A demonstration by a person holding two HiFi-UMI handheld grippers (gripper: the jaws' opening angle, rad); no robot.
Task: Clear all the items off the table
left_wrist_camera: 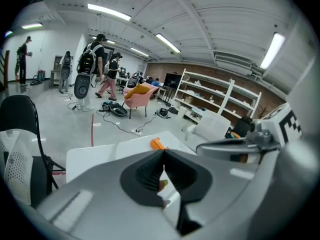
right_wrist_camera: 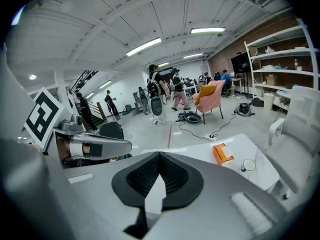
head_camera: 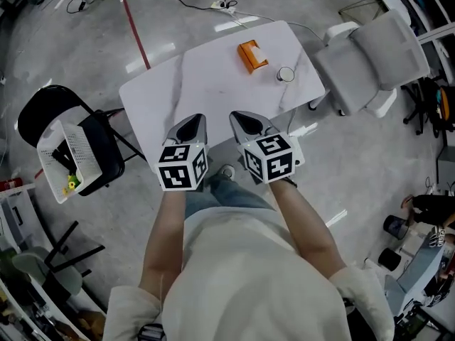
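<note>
An orange box [head_camera: 252, 55] lies on the far part of the white marble table [head_camera: 206, 91], with a small round white cup [head_camera: 285, 74] to its right. Both grippers hover side by side over the table's near edge, shut and empty. My left gripper [head_camera: 200, 118] and right gripper [head_camera: 234, 115] point toward the box. In the left gripper view the orange box [left_wrist_camera: 157, 144] peeks just above the shut left gripper [left_wrist_camera: 163, 152]. The right gripper view shows the orange box [right_wrist_camera: 222, 153] and the cup [right_wrist_camera: 248, 165] to the right of the shut right gripper [right_wrist_camera: 159, 155].
A white armchair [head_camera: 370, 59] stands right of the table. At the left, a black chair [head_camera: 50, 116] carries a white basket [head_camera: 64, 158] with small items. A cable and red tape line [head_camera: 135, 30] cross the floor beyond. People [left_wrist_camera: 97, 69] walk far off.
</note>
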